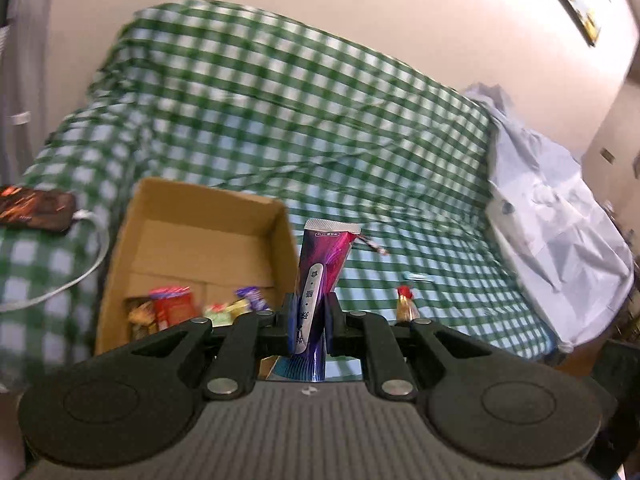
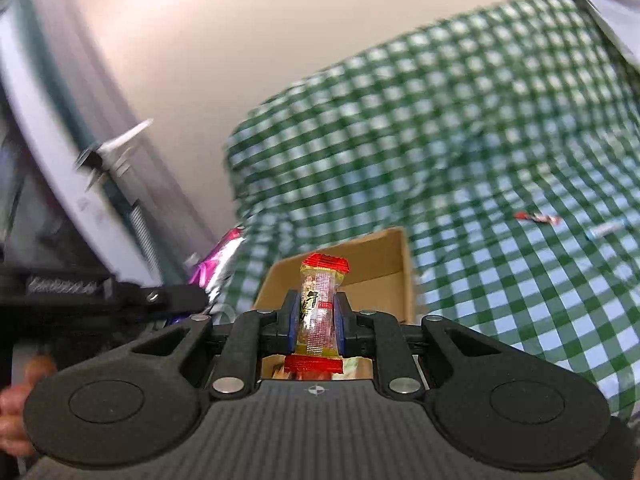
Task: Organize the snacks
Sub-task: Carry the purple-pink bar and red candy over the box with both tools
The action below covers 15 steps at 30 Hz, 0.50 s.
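Both wrist views look forward, close above the cardboard box [image 1: 192,248], sharing it and the checked cloth [image 2: 500,160]

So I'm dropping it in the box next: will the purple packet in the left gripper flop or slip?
The purple packet stands upright above the left gripper, so probably fairly stiff. Its glossy foil may slip. It looks thin, likely light.

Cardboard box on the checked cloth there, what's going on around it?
A person is gathering snacks into the cardboard box with a gripper in each hand. The left gripper is shut on a purple packet, the right gripper on a small red-ended snack, both near the box. Several snacks already lie inside; a few wrappers remain on the checked cloth.
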### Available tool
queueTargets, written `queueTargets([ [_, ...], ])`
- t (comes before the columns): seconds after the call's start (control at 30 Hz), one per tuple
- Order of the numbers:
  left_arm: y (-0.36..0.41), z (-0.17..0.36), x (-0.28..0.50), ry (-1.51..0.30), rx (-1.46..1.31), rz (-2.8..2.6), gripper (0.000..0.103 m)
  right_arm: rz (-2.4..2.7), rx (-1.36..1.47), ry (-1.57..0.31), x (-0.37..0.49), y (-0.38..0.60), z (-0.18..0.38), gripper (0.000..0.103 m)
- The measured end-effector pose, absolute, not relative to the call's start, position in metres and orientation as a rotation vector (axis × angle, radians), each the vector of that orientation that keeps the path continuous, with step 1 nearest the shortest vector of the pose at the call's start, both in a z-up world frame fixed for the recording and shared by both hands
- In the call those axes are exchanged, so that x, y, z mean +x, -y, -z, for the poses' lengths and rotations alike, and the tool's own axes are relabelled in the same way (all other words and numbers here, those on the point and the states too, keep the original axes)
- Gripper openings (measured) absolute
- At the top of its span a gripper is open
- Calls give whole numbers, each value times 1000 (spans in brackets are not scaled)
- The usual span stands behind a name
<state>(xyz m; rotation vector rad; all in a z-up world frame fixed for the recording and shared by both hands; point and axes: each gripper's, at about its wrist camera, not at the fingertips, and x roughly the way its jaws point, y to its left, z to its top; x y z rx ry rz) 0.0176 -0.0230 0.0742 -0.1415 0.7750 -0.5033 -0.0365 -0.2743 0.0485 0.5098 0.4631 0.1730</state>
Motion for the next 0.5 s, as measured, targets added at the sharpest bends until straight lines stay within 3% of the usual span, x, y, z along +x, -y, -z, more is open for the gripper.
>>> queueTargets([
  [0.23,-10,-69,-28,-731,-129,416,14,-263,455,-498,-70,229,-47,18],
  [0.5,-8,-53,-11,-767,-134,433,14,-237,420,-544,-63,215,-45,18],
])
